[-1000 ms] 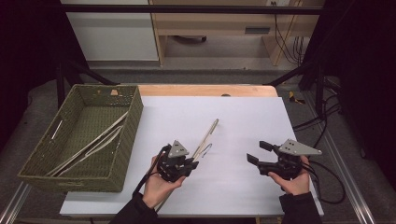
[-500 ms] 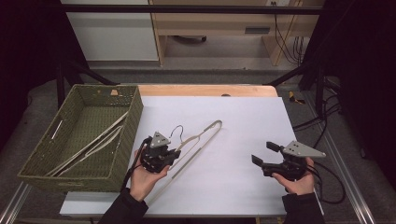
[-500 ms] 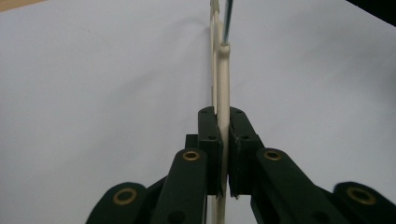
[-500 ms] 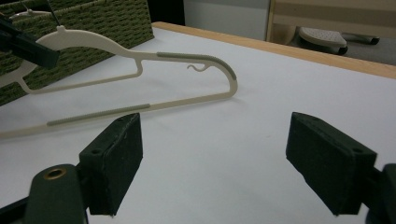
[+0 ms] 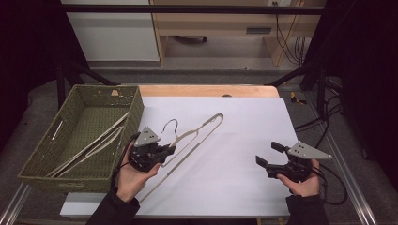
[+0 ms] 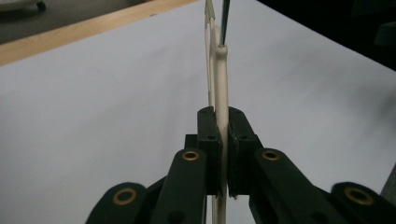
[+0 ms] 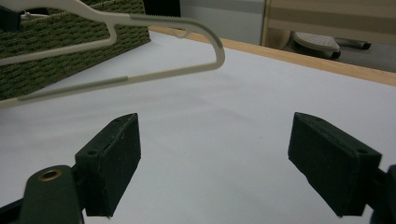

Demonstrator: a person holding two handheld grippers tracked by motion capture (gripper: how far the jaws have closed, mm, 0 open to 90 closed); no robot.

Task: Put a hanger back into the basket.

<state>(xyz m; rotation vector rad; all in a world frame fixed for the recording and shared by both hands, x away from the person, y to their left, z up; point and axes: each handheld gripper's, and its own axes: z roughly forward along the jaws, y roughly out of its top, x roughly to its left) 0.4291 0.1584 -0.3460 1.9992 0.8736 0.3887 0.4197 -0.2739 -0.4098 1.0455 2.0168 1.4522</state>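
A cream clothes hanger [image 5: 199, 132] with a dark wire hook hangs tilted above the white table sheet [image 5: 234, 122]. My left gripper [image 5: 171, 151] is shut on the hanger's bar near the hook, and in the left gripper view the bar [image 6: 219, 70] runs edge-on between the pressed pads [image 6: 208, 130]. My right gripper [image 5: 266, 153] rests low at the table's right with nothing between its jaws, which have just been opening. The right gripper view has the hanger's far end [image 7: 187, 70] beyond the spread right gripper [image 7: 215, 154].
A green woven basket [image 5: 136, 112] stands at the table's left with several pale hangers [image 5: 94, 145] lying in it; its wall [image 7: 70, 51] is behind the raised hanger. A wooden strip [image 5: 206, 90] edges the table's far side.
My left gripper has carried the hanger up off the sheet and to the left, nearer the basket. The right hand has stayed put, its jaws slightly wider.
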